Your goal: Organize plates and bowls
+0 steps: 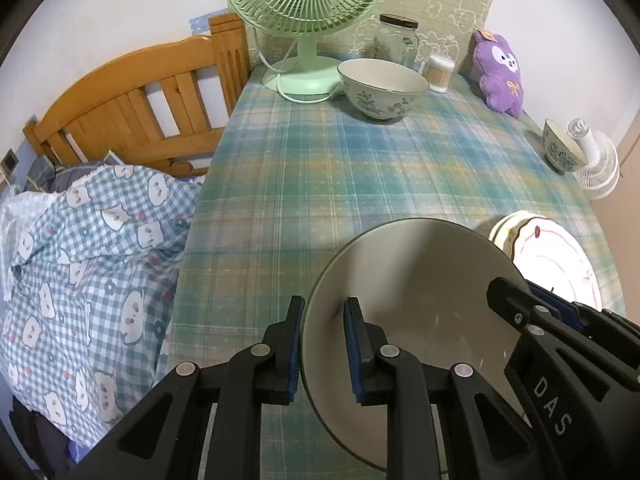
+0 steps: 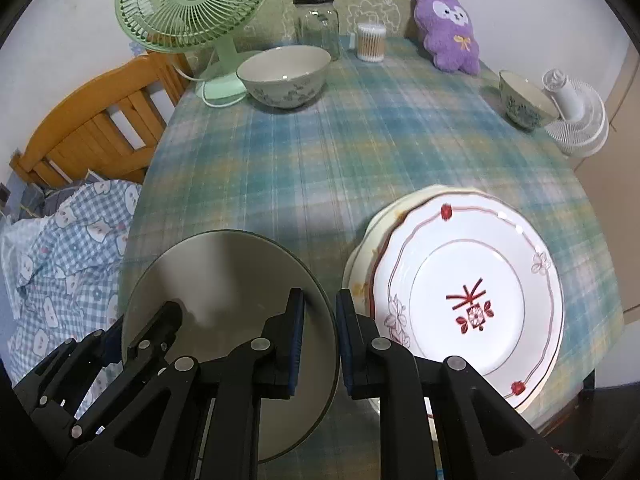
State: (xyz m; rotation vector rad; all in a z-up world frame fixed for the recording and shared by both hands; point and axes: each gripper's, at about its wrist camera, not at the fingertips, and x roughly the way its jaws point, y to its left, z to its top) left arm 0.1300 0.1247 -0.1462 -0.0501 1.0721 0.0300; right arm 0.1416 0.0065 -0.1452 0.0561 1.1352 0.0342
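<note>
I am carrying a grey plate [image 2: 224, 280] over the plaid tablecloth [image 1: 360, 168], beside the plate stack [image 2: 472, 288] (destination, I judge). Left gripper [image 1: 324, 348] and right gripper [image 2: 318, 344] are each clamping opposite rim edges; I am keeping it level while lowering.

Even, soft indoor light; strong fisheye bending with dark corners; surface [image 2: 360, 140] motion-blurred; soft shadows beneath bowls.

Three bowls: a plain one [image 2: 224, 280], a large floral one [image 2: 285, 76], a small floral one [image 2: 520, 100]. Two stacked plates [image 2: 472, 292], two fans, green [image 2: 192, 12] and white [image 2: 576, 120], one jar [image 2: 318, 24], one plush toy [image 2: 448, 32]
</note>
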